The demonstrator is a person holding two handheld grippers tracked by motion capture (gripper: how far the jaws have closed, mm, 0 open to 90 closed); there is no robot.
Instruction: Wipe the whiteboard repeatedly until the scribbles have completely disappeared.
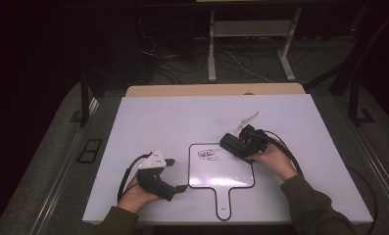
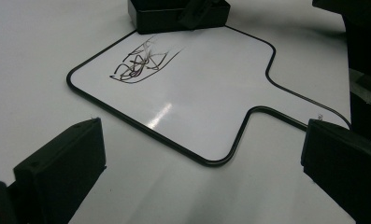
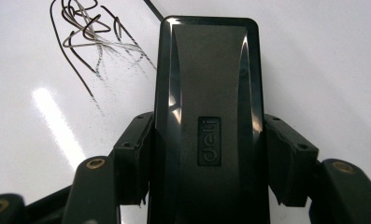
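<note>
A paddle-shaped whiteboard (image 1: 221, 172) with a thin black border lies flat on the white table (image 1: 182, 117), its handle toward the person. A black scribble (image 1: 209, 155) marks its top. A black "deli" eraser (image 3: 207, 116) rests at the board's upper right edge.

Worktop (image 1: 148, 122) — smooth matt white sheet w/ a pale wood-look strip (image 1: 214, 90) along its far edge. Small whiteboard (image 2: 197, 93): glossy white face, light glare on it, thin black rim, dark ink scribble (image 2: 139, 63) partly smeared. Eraser (image 3: 206, 93) — glossy black plastic shell, moulded logo. Fingers (image 3: 131, 154) on right gripper (image 3: 206, 158): matt black plastic, brass-look screws. Sleeve (image 1: 319, 205) is olive cloth.
</note>
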